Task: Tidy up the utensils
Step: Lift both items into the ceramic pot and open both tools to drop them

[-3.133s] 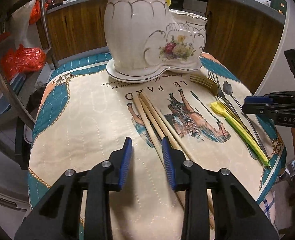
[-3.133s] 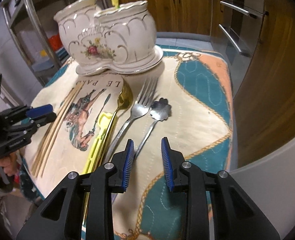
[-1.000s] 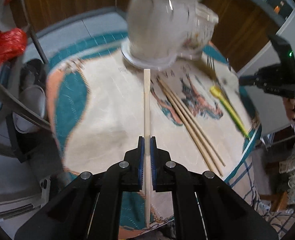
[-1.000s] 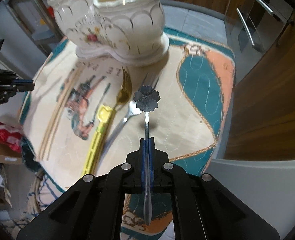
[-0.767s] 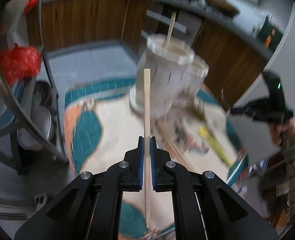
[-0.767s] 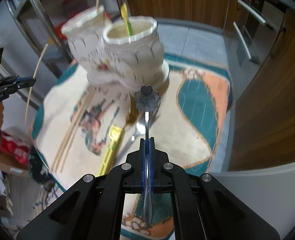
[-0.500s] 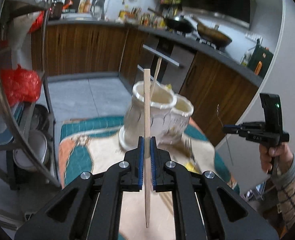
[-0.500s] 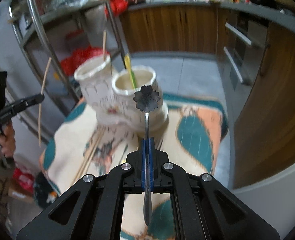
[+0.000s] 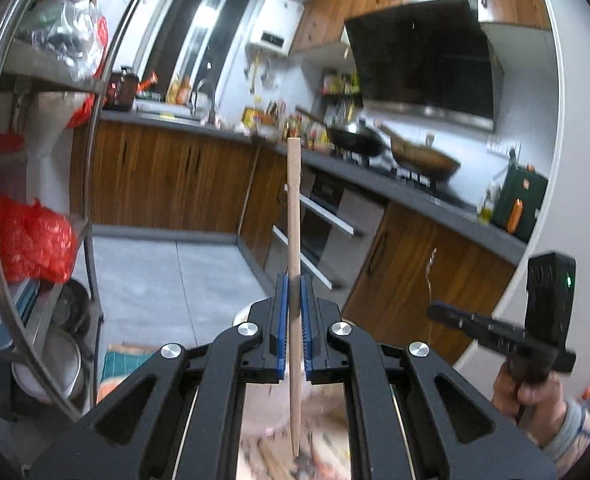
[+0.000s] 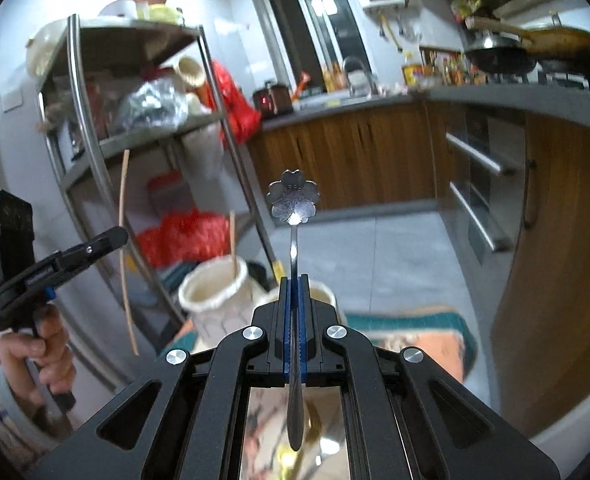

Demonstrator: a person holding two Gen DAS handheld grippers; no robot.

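Observation:
My left gripper (image 9: pixel 293 288) is shut on a wooden chopstick (image 9: pixel 293 208) and holds it upright, high above the table. My right gripper (image 10: pixel 293 290) is shut on a silver spoon with a flower-shaped head (image 10: pixel 293 197), also held upright. The white ceramic utensil holder (image 10: pixel 215 300) stands below and to the left in the right wrist view, with one chopstick (image 10: pixel 233 236) standing in it. In the left wrist view the holder is almost hidden behind the gripper. Each gripper shows in the other's view: the right one (image 9: pixel 435 309) and the left one (image 10: pixel 119 236).
A metal shelf rack (image 10: pixel 91 128) with red bags stands on the left. Wooden cabinets with drawer handles (image 10: pixel 475 168) and a counter with woks (image 9: pixel 419 156) lie behind. Blurred utensils lie on the patterned cloth (image 10: pixel 407 332) below the grippers.
Both grippers have tilted up and risen, so the views swung from the table to the kitchen. The chopstick and spoon stay gripped.

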